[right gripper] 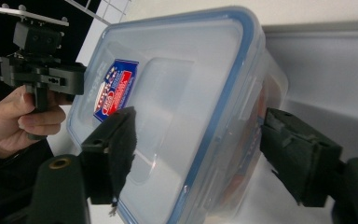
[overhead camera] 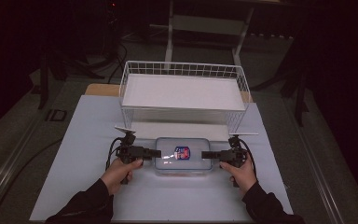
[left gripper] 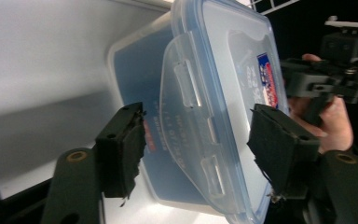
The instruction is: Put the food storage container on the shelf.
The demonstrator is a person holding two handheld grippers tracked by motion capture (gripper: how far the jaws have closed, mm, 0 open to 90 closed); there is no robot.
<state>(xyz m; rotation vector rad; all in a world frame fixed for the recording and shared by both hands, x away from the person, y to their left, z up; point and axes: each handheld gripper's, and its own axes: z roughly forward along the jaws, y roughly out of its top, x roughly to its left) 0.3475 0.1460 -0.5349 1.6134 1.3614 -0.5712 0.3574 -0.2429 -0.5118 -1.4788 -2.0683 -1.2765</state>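
Plastic box [overhead camera: 183, 156] taken as landmark; it rests on the white table sheet [overhead camera: 84, 154], just in front of the wire basket [overhead camera: 184, 93], lid [left gripper: 233, 56] on

Nearest the person: left hand [overhead camera: 119, 172] and right hand [overhead camera: 242, 173] each hold a gripper, one at either short end of the box

Left gripper [overhead camera: 154, 153] is set at the box's left end. In the left gripper view the jaws straddle that end, one pad below against the box wall, the other above on the lid, with the end clip [left gripper: 191, 126] between them; whether the pads press fully cannot be told, a sliver of gap may remain at the lower pad

Right gripper [overhead camera: 206, 154] is set at the box's right end. Jaws are seen released: one pad lies over the lid, the other stands clear of the box wall

Label [right gripper: 114, 88] sits mid-lid, untouched

Beyond the box: basket shelf, bare

Judgement, step in hand: a two-ended grip for a lift. Both pads are best seated on lid rim and wall, not on the clip alone, which may flex or pop. The right jaws should be closed fully before any lift; both ends should be raised together and level
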